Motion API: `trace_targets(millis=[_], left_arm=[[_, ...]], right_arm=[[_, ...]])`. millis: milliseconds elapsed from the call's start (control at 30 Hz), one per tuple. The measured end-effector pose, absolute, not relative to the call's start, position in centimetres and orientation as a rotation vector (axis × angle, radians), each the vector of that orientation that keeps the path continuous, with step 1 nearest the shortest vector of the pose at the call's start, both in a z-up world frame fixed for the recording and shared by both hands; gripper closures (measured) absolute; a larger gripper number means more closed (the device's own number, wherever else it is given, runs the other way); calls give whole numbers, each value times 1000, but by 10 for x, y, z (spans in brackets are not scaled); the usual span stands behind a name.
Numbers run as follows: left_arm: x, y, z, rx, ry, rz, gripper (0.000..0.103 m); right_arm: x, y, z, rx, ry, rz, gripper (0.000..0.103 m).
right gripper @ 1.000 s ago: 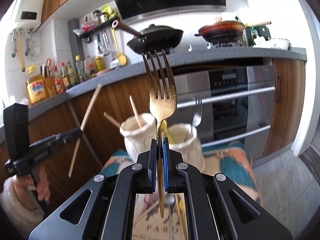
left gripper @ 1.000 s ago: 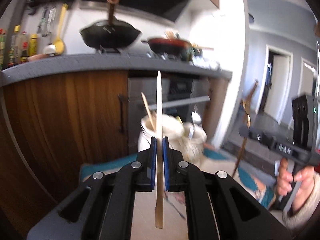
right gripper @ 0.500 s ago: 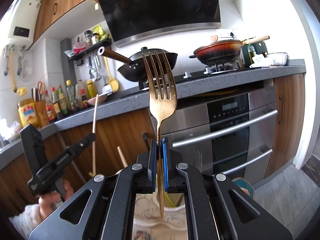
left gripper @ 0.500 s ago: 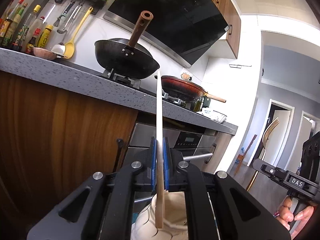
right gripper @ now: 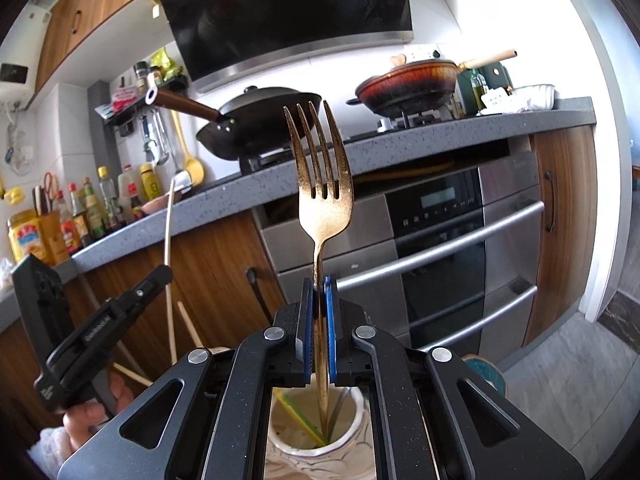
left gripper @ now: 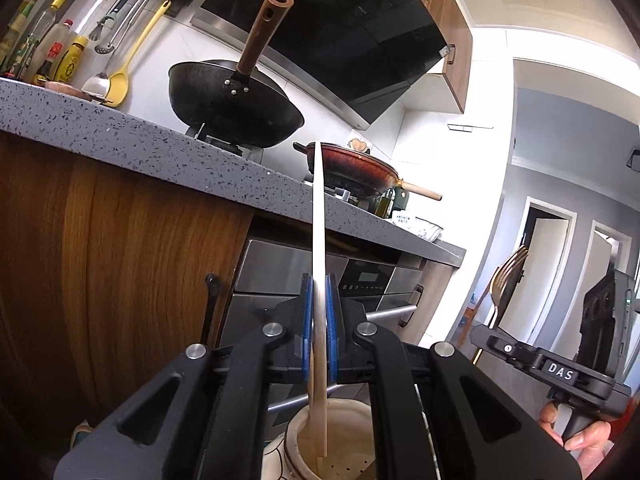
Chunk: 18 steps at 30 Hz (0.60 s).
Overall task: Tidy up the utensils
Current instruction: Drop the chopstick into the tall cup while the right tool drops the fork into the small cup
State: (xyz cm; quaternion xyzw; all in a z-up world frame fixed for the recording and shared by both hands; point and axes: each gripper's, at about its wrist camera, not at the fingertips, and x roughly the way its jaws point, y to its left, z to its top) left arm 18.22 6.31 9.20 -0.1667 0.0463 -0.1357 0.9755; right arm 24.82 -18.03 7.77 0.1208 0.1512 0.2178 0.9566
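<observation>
The left gripper [left gripper: 319, 332] pinches a flat, pale wooden stick [left gripper: 319, 248] between its blue pads, edge-on and upright, its lower end hanging inside the mouth of a cream ceramic jar [left gripper: 298, 446]. The jar's rim is thick and rounded. The right gripper [right gripper: 319, 330] is clamped on the thin neck of a gold metal fork [right gripper: 323, 184], tines up and slightly speckled, handle tip reaching down into a second cream jar [right gripper: 276, 446] with raised moulding on its wall; a yellow-green stick [right gripper: 298, 420] leans inside that jar. Both grippers point roughly level toward the kitchen units, side by side, each held by a hand [left gripper: 586, 442] on a black pistol grip.

Behind them runs a speckled grey stone bench [left gripper: 132, 140] over dark wood-grain cabinet doors and a steel oven [right gripper: 452, 248] with bar handles. On the hob sit a black wok [left gripper: 234, 106] with a hollow brown handle and a reddish-brown pan [right gripper: 408, 84]. Bottles crowd the bench's far left end.
</observation>
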Motion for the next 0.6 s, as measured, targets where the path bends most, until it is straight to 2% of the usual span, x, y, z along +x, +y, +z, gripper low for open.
trace_targets(millis=[600], left_arm=[[174, 55, 79, -272, 143, -326, 97]], right_arm=[[263, -170, 45, 210, 428, 465, 96]])
